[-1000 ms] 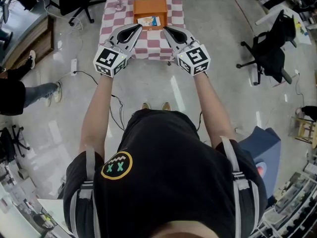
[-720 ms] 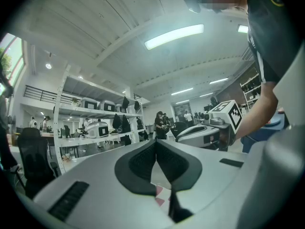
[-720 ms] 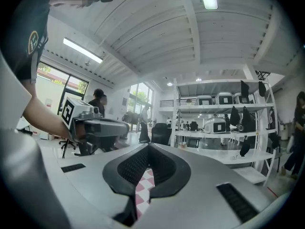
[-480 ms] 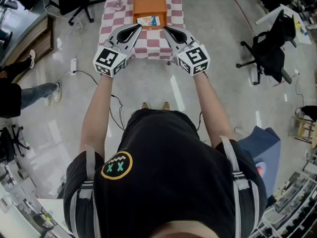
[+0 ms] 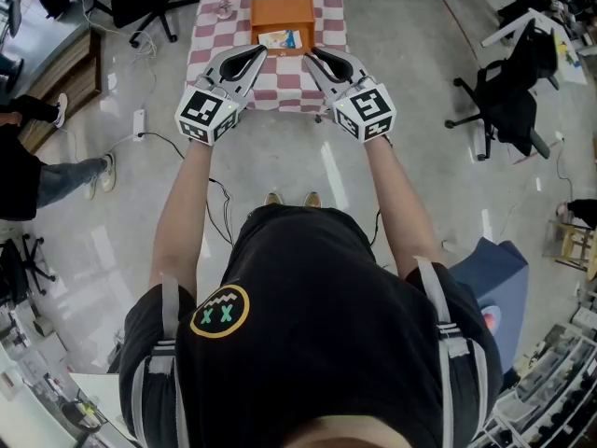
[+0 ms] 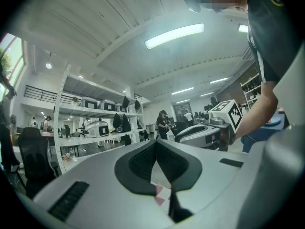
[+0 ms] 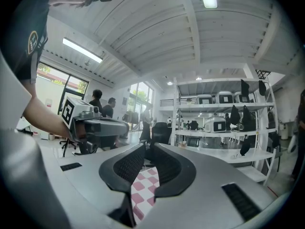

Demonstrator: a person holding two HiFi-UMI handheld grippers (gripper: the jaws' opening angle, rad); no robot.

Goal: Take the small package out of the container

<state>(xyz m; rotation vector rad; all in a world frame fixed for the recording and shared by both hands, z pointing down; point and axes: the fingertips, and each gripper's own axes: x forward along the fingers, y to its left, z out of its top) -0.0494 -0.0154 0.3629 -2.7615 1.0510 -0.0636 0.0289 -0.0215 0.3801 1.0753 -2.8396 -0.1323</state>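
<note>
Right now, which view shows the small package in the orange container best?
The head view: it looks down into the orange container, where the small package lies in plain sight. Both gripper views aim across the room and show only a bit of checkered cloth, with no package.

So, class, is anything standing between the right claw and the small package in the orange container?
Nothing visible does. The right claw, empty and opening, hovers over the checked cloth just short of the orange container. The small package lies exposed in its open top.
</note>
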